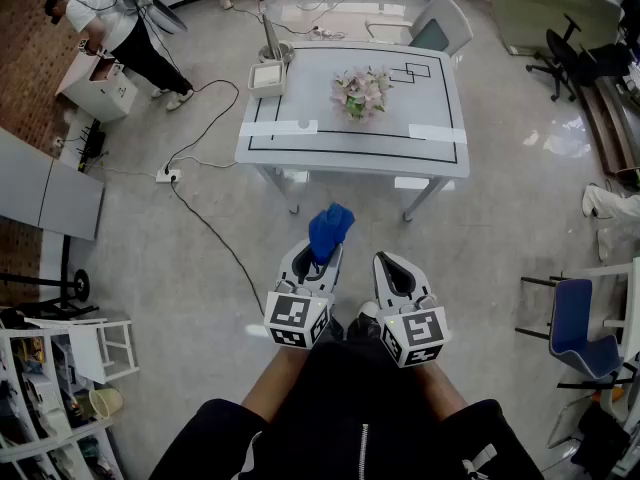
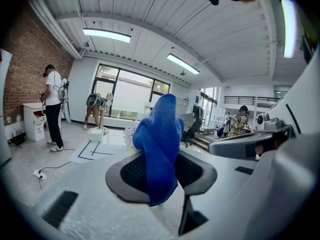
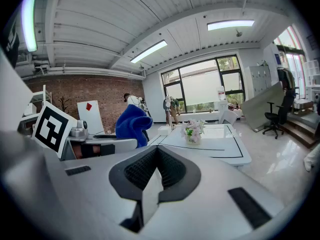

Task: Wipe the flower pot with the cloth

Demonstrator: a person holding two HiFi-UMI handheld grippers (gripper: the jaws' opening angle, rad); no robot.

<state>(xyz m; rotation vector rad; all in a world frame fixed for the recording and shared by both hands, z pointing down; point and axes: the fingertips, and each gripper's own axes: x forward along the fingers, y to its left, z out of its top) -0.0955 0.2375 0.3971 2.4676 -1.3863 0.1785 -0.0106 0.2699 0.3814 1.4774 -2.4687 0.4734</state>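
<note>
A small white flower pot (image 1: 361,96) with pink and white blooms stands on the white table (image 1: 300,143), well ahead of both grippers; it also shows in the right gripper view as the flower pot (image 3: 192,133). My left gripper (image 1: 322,247) is shut on a blue cloth (image 1: 329,229), which sticks up from its jaws; the left gripper view shows the cloth (image 2: 159,149) pinched between them. My right gripper (image 1: 391,263) is shut with nothing in it, beside the left one, over the floor short of the table.
A white box (image 1: 268,77) sits at the table's far left, by a post. Black tape lines mark the tabletop. A cable and power strip (image 1: 167,176) lie on the floor at left. A person (image 1: 115,23) stands at a cabinet far left. Chairs (image 1: 577,326) stand at right.
</note>
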